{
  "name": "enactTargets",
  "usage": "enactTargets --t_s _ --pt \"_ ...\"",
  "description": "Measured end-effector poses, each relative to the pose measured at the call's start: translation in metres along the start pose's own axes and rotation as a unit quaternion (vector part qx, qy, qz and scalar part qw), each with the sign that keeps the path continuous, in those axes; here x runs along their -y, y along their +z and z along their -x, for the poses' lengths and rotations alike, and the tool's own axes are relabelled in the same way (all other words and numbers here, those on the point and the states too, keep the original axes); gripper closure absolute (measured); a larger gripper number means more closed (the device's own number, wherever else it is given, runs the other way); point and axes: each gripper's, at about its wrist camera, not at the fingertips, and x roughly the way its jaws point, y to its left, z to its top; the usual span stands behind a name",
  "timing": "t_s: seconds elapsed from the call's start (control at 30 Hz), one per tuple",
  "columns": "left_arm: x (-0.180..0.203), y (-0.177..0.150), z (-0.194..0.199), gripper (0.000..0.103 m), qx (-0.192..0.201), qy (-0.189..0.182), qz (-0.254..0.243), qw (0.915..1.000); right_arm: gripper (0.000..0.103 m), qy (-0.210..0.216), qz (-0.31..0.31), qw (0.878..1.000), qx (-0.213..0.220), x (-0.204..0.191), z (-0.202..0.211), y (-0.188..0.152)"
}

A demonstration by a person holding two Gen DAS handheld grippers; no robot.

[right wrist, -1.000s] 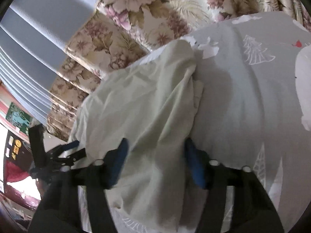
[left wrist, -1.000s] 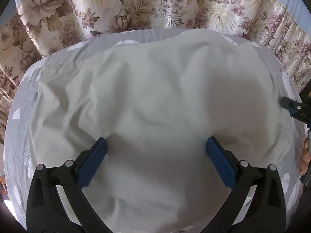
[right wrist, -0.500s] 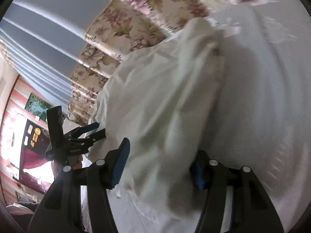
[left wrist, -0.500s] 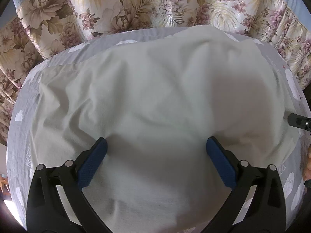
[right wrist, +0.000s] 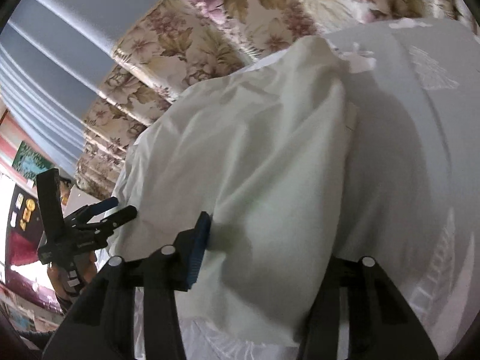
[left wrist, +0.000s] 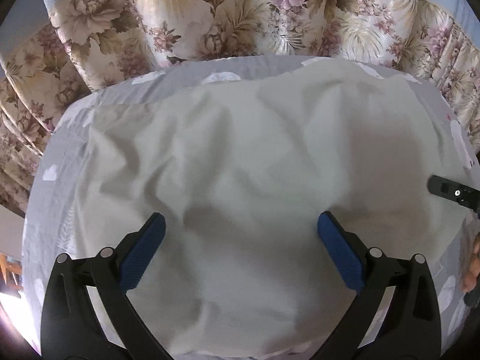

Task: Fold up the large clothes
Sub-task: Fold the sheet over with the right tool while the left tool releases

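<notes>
A large pale off-white garment (left wrist: 240, 156) lies crumpled on a grey printed bedsheet (left wrist: 69, 162). My left gripper (left wrist: 241, 219) hovers over the garment's near part, its blue pads (left wrist: 144, 252) wide apart with nothing clamped. In the right wrist view the garment (right wrist: 255, 150) bulges up as a thick fold. My right gripper (right wrist: 267, 240) straddles the fold's near end and its jaws are closing. The left blue pad (right wrist: 198, 246) sits at the cloth's edge; the other pad is hidden behind the fabric. The right gripper (left wrist: 450, 192) shows at the left view's right edge.
Floral curtain-like fabric (left wrist: 240, 15) hangs behind the bed's far edge. The person's hand (right wrist: 81, 273) holds the left gripper (right wrist: 114, 213) beside the garment's left side. Bare grey sheet (right wrist: 420, 150) stretches to the right of the fold.
My right gripper has pushed forward onto the fold, and the cloth now covers its right pad. The left gripper has stayed open over the garment, barely moving.
</notes>
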Motion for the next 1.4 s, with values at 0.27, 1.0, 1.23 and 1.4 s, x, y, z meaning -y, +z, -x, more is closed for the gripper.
enactTargets --t_s 0.27,1.0,1.23,1.4 --pt "-0.008 -0.002 -0.015 0.003 -0.014 -0.023 0.005 0.9996 0.046 0.020 -0.032 0.999 -0.011 0.013 0.009 -0.014" --pt "-0.004 0.000 -0.030 0.003 -0.034 0.001 0.006 0.9994 0.041 0.011 -0.037 0.999 0.030 -0.010 -0.031 0.015" --pt "-0.002 0.003 -0.036 0.003 -0.041 0.010 0.019 0.9989 0.070 -0.103 0.062 0.989 0.081 -0.067 -0.022 0.014" --pt "-0.001 0.007 -0.034 0.003 -0.040 0.011 0.013 0.9991 0.073 -0.189 0.159 0.965 0.088 -0.134 -0.020 0.012"
